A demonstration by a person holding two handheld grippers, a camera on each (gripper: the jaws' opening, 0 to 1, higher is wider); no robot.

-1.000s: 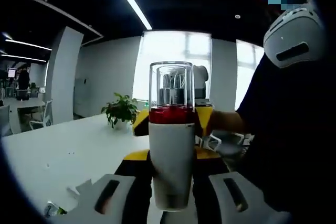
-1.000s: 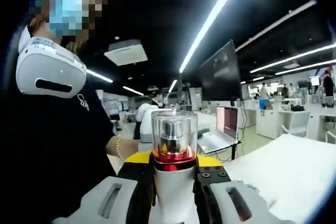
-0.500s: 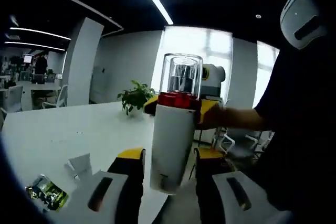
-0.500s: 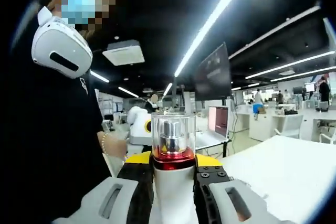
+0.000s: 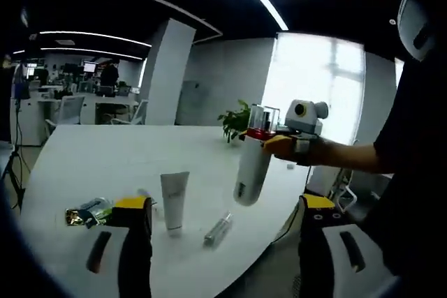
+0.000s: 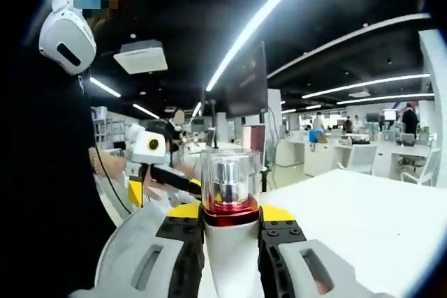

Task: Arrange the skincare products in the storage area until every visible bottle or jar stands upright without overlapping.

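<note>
Clamping a white pump bottle (image 6: 229, 242) between yellow-padded jaws: right gripper (image 6: 230, 239), closed on the bottle's body just below its red collar, with the clear cap and silver pump head standing upright above the jaws in the right gripper view. Seen again from the left gripper view, well ahead of and above the left gripper's own jaws, as the same white pump bottle (image 5: 253, 165) hanging tilted over the white table (image 5: 91, 162), held near its top by the right gripper (image 5: 276, 143) coming in from the right on a person's hand.

Standing wide apart with nothing between the jaws: left gripper (image 5: 227, 242), open, yellow pads at either side of the lower view.

Beyond the left jaw on the table, a white tube (image 5: 174, 202) standing on its cap; just right of it, a small clear vial (image 5: 218, 230) lying flat near the table edge. Farther left, beside the left jaw's tip, a crumpled foil packet (image 5: 87, 213). Far past the bottle, a potted plant (image 5: 234, 123) at the table's far side.
</note>
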